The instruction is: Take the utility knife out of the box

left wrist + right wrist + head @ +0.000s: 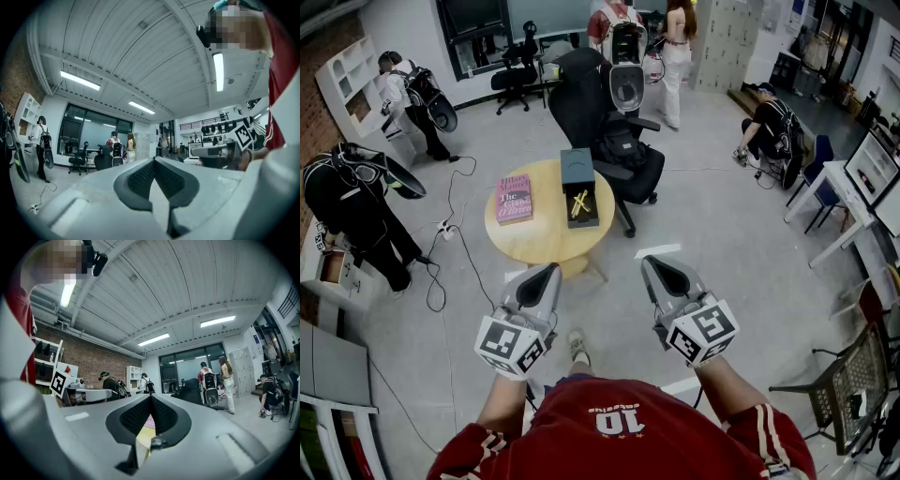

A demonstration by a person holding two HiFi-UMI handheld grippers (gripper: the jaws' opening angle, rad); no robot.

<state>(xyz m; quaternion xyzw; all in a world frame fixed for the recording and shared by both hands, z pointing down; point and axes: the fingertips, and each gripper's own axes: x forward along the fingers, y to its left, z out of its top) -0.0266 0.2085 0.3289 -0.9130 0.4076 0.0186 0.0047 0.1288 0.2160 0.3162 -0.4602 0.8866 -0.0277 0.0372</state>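
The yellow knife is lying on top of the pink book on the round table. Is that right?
Not quite. The yellow knife is lying inside the open box, which sits beside the pink book on the round table. The head view shows it.

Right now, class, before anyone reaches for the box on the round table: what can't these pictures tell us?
- Head view: the utility knife in the box is too small to show whether its blade is out.
- Left gripper view: the left gripper itself hides the table entirely.
- Right gripper view: the right gripper hides the box; only a sliver of table shows.
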